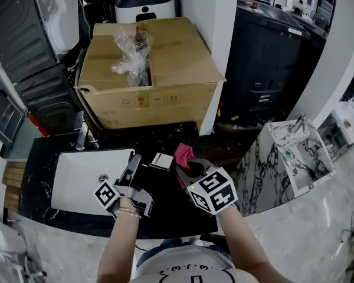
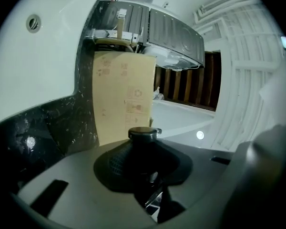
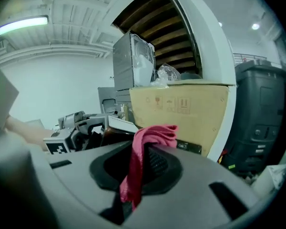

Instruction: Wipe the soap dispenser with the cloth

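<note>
My left gripper (image 1: 131,164) is shut on the soap dispenser (image 1: 160,160), a dark bottle with a white label, held over the black counter (image 1: 41,158) just right of the sink. In the left gripper view the bottle's round black cap (image 2: 143,133) sticks up between the jaws of the left gripper (image 2: 146,175). My right gripper (image 1: 189,167) is shut on a pink-red cloth (image 1: 184,153), close to the right of the bottle. In the right gripper view the cloth (image 3: 150,136) drapes over the jaws of the right gripper (image 3: 143,168), with the dispenser (image 3: 118,124) just beyond to the left.
A white sink (image 1: 76,181) with a chrome faucet (image 1: 82,137) is set in the counter at left. Behind it stands a large open cardboard box (image 1: 159,81) holding a crumpled plastic bag (image 1: 131,55). A dark cabinet (image 1: 265,69) stands at the right, beyond a white pillar.
</note>
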`<state>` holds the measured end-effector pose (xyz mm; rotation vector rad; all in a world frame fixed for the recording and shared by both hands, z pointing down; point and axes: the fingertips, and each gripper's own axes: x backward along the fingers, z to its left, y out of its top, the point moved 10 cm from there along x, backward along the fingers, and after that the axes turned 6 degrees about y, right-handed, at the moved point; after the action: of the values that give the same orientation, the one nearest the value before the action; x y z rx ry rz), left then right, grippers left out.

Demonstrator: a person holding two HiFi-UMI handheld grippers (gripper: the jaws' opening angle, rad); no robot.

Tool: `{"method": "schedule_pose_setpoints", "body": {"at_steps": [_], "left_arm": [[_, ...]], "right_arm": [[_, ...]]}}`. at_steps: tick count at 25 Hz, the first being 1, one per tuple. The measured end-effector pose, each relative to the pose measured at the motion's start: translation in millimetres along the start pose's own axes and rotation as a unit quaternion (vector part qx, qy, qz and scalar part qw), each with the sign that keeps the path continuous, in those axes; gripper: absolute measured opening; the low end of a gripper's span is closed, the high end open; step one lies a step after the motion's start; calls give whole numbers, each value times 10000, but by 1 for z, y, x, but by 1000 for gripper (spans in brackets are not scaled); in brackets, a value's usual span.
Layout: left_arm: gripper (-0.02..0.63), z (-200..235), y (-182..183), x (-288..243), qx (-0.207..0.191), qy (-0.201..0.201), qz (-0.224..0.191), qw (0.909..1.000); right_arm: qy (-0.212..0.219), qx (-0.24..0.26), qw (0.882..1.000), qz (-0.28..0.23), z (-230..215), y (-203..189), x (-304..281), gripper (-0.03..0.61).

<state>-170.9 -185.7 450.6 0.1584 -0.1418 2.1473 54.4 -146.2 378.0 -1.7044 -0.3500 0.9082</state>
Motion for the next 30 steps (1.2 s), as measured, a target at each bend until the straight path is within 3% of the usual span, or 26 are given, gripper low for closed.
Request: {"method": "schedule_pose_setpoints", "body": {"at_steps": [10, 14, 17, 22, 27, 30], "left_arm": [[104, -2, 11, 2, 124, -20, -316, 9994], [106, -8, 11, 6, 238, -175, -342, 9990], [106, -14, 14, 6, 397, -376, -358, 9979], [106, -19, 9, 1, 477, -411, -197, 9978], [106, -19, 8, 1, 221, -159, -107, 9996], [104, -20, 9, 2, 45, -69, -136, 9999]], "right_arm": [[932, 354, 9939, -479, 34, 15, 15, 51], [761, 6, 9950, -640, 17, 4, 24, 49], [492, -117, 9979, -405, 2, -10, 20, 49], [666, 423, 9968, -111, 9, -11, 0, 49], [731, 1059, 9912, 297, 18, -9, -6, 49], [923, 1166, 9887, 181, 27, -5, 0, 49]]}}
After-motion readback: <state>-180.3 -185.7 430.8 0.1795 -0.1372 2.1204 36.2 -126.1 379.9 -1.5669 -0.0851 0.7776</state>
